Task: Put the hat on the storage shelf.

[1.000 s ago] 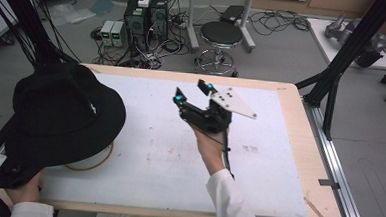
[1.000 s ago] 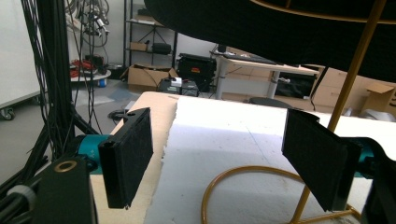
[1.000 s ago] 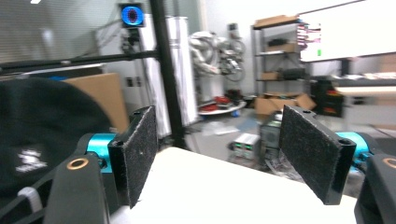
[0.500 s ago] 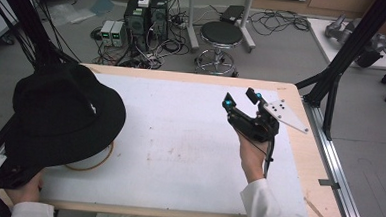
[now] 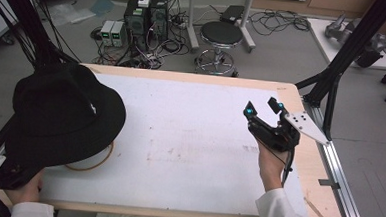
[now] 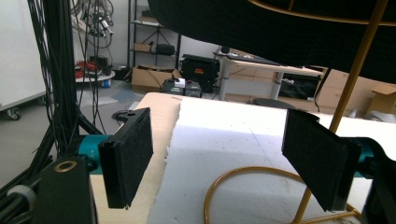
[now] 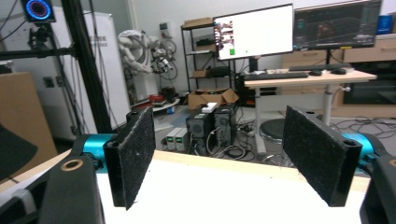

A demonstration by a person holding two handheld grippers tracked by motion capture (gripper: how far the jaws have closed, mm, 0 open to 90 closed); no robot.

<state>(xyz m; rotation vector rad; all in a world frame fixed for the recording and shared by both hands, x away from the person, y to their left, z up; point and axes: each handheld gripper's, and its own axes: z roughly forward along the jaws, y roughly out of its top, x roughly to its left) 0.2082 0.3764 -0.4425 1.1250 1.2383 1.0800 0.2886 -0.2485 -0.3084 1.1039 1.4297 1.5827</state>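
The hat (image 5: 60, 114) sits on a gold stand (image 6: 348, 88) at the table's (image 5: 192, 81) left end. Left gripper (image 6: 224, 161), under the hat's brim, and right gripper (image 5: 264, 108), well right of the hat, both have fingers wide, holding nothing.

The black hat (image 5: 63, 114) on its gold stand (image 5: 90, 160) blocks nine o'clock; the white mat (image 5: 179, 138) lies open from center to three.

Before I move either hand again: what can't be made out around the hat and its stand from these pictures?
- High view: the black hat covers the gold wire stand except part of its base ring, and hides the left gripper.
- Left gripper view: the hat's crown is cut off by the top edge; the stand's upright runs out of frame.
- Right gripper view: the hat is a dark sliver at the left edge.
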